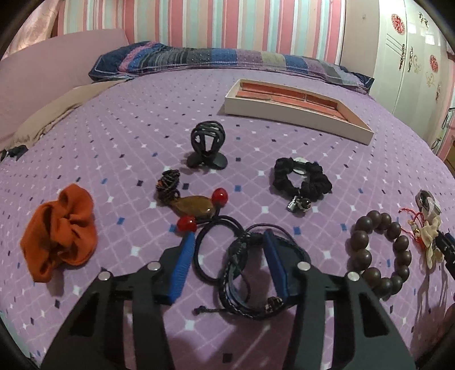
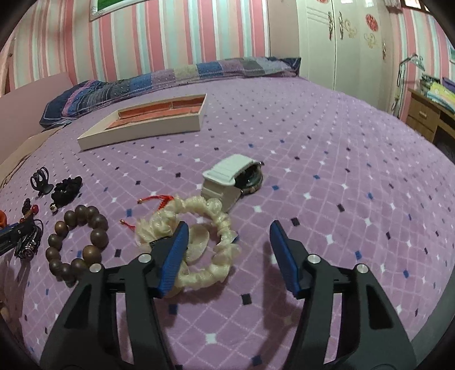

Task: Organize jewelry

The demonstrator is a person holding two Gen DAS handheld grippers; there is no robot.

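Open white tray (image 1: 295,113) with red lining lies upper centre; below it black claw clip (image 1: 206,148), black scrunchie (image 1: 303,178), orange scrunchie (image 1: 61,230), wooden bead bracelet (image 1: 381,250), cream scrunchie (image 2: 199,242), all flat on the bedspread

The bed's purple fleece cover (image 1: 119,136) has a white diamond grid with little blue and black squares. On it: a rust-orange fabric scrunchie (image 1: 61,232), dark brown wooden bead bracelet (image 1: 379,252), cream lacy scrunchie (image 2: 199,242), black scrunchie (image 1: 303,178). Wall's pink, white and mint stripes (image 1: 227,22).
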